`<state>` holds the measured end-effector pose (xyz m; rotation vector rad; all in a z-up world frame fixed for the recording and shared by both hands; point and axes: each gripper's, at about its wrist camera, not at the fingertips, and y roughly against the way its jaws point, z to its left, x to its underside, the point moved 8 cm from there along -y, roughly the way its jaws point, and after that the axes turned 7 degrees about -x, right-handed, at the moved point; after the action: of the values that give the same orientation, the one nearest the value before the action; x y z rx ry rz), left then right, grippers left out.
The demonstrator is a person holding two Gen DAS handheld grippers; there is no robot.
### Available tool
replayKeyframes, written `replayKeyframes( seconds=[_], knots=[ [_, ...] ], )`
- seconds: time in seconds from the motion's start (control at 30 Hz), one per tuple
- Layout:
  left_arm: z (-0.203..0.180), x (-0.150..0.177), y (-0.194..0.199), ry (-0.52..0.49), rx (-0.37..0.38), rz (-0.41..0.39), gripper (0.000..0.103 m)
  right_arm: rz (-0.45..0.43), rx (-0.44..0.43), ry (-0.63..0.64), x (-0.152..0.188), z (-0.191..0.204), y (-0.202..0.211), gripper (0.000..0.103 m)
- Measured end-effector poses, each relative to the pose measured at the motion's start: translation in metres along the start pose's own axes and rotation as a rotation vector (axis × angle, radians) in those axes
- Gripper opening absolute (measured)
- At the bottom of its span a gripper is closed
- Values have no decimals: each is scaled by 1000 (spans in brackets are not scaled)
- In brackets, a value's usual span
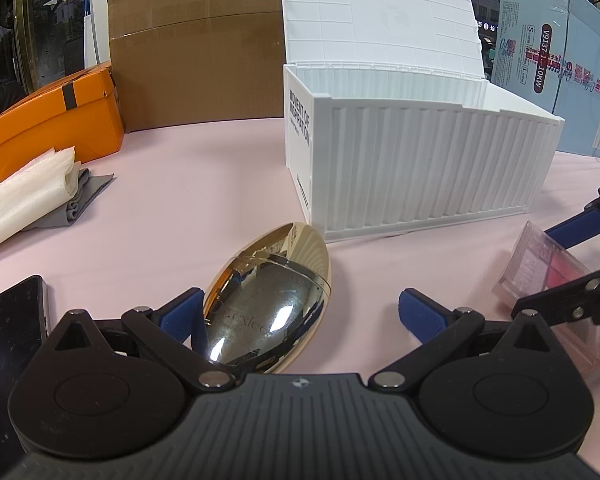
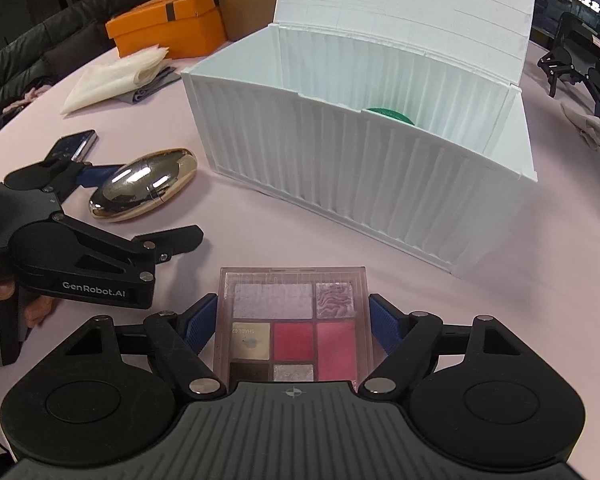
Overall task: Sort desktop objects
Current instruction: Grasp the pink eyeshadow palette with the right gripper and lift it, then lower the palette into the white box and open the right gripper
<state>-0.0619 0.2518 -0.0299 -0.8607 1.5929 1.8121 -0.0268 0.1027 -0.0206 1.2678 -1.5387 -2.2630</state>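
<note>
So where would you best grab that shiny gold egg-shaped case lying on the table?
Probably across its narrow middle. The gold case lies flat on its side on the pink table, long axis pointing away from the left gripper, so come from its near end, one finger on each long flank. Its mirror-smooth, curved shell looks slippery; gripping near a tapered tip might squeeze it out.

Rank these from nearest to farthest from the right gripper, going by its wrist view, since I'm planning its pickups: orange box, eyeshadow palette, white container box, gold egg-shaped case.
1. Eyeshadow palette: between the jaws of the right gripper.
2. Gold egg-shaped case: to the left, on the pink tablecloth.
3. White container box: straight ahead, lid up.
4. Orange box: far back left.
</note>
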Motion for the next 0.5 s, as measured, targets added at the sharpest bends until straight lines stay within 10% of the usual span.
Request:
replayKeyframes(
  seconds=[0.5],
  knots=[
    [0, 0, 0, -3, -1, -5, 103, -286, -155, -106, -34, 7, 50, 77]
  ],
)
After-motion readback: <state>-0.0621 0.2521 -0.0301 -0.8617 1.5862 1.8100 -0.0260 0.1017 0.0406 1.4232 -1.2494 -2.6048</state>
